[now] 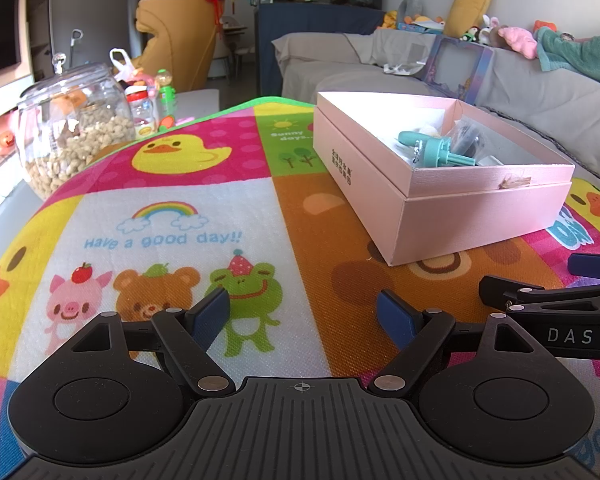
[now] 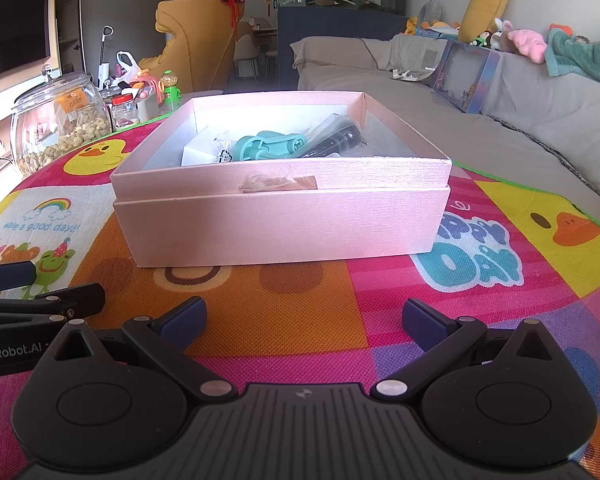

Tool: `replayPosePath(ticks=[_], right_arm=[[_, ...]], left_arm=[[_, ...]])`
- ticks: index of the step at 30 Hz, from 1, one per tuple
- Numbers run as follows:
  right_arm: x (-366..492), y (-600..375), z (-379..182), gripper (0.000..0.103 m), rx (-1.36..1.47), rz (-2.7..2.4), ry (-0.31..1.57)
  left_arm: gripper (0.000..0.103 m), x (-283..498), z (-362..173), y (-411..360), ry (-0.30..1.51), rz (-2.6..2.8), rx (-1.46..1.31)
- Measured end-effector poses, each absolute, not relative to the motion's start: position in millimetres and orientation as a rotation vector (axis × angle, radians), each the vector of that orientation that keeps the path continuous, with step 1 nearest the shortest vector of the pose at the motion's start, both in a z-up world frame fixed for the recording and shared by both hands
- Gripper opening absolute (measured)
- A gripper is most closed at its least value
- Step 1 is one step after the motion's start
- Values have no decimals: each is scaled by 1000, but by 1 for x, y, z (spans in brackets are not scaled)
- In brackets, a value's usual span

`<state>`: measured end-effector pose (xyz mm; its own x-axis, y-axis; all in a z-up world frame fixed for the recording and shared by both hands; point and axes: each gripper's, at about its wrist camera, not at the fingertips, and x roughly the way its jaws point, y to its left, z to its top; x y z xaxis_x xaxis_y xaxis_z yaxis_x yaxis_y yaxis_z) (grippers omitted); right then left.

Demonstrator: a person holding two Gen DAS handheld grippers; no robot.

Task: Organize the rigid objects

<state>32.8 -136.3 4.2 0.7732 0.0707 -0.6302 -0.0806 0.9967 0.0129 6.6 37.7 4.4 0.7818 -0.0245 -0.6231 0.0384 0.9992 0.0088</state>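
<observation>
Pink box on play mat, holding teal part and dark item; left gripper and right gripper jaws wide, empty, low over mat.

pink box open, no lid on, sits flat on the cartoon play mat, nested in a slightly wider pink base. inside: teal plastic piece lying on its side, white box left of it, black item in clear wrap right.
</observation>
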Motion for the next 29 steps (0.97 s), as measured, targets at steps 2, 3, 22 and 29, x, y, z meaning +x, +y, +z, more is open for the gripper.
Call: replayPosePath(ticks=[2,3,22,29], right_arm=[[33,-136,4,103,-15,82,682],[33,-136,4,103,-15,82,682],[33,-136,4,103,-15,82,682],[33,-136,4,103,-15,82,682]], left_arm=[[87,6,4,38,672,-34,21],[87,7,4,38,672,-34,21],[86,6,5,39,675,-39,22],[86,7,5,40,676,-46,13]])
